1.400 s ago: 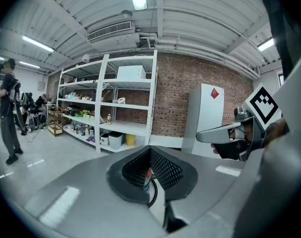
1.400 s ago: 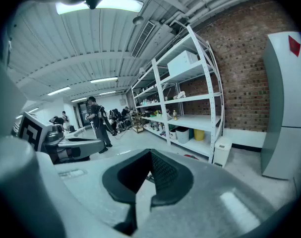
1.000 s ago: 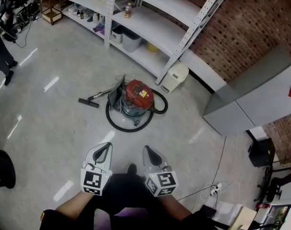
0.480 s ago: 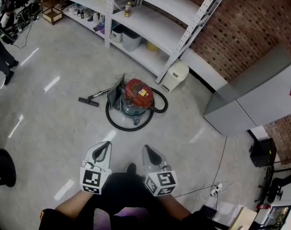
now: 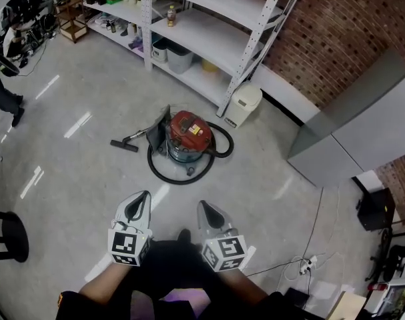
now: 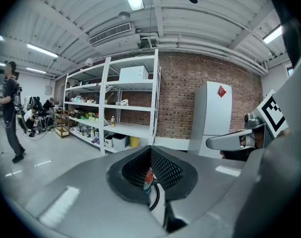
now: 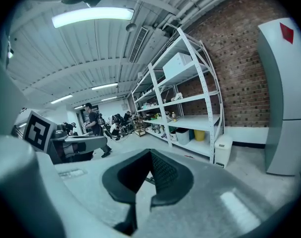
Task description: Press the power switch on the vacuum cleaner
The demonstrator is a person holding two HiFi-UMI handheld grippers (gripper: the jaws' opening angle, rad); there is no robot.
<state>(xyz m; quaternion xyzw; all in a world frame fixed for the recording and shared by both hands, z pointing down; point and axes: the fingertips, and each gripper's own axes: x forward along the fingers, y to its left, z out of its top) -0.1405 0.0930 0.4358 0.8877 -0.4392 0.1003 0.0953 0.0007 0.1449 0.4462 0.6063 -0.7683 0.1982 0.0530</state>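
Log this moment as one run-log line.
stage: pre-press | vacuum: on floor, ahead, untouched | left gripper: shut, empty | right gripper: shut, empty | both well short of vacuum

Ahead of you the vacuum cleaner (image 5: 185, 137) stands upright on the floor (image 5: 89, 179), red lid over a grey drum, its black hose (image 5: 169, 175) looped round the base.

Open floor (image 5: 82, 192) runs straight up to the vacuum cleaner (image 5: 187, 133). Its black hose (image 5: 177, 181) loops across the front, with shelving (image 5: 209, 49) and a bin (image 5: 243, 104) crowding behind.
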